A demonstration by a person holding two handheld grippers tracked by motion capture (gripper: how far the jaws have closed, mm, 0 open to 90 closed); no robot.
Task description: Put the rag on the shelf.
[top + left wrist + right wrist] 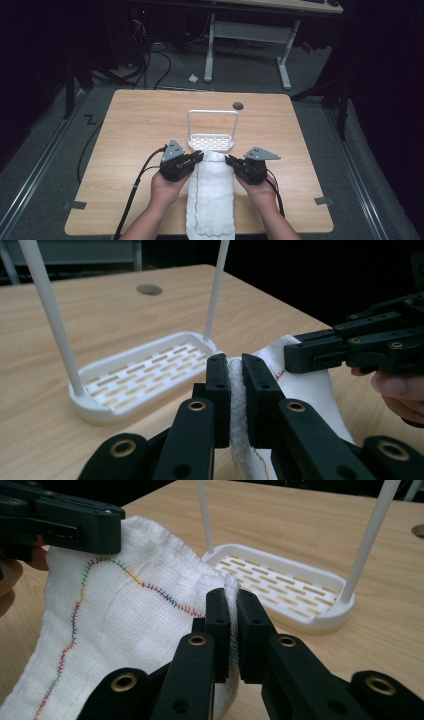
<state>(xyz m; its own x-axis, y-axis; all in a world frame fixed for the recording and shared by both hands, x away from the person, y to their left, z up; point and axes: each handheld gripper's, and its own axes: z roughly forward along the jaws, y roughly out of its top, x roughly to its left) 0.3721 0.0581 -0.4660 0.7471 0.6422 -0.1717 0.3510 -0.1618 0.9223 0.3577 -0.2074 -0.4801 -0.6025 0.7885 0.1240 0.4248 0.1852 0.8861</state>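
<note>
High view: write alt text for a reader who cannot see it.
Two hand-held grippers, left and right, each pinch a far corner of a white cloth on a wooden table. A white rack stands just beyond.

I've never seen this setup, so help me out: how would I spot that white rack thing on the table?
Start at the wooden table and look to its middle, just beyond the white cloth that both grippers are pinching. The rack is there: a white slotted tray with a thin hoop rising over it. It is the one hard, upright thing; the cloth beside it lies flat, stitched in colours.
</note>
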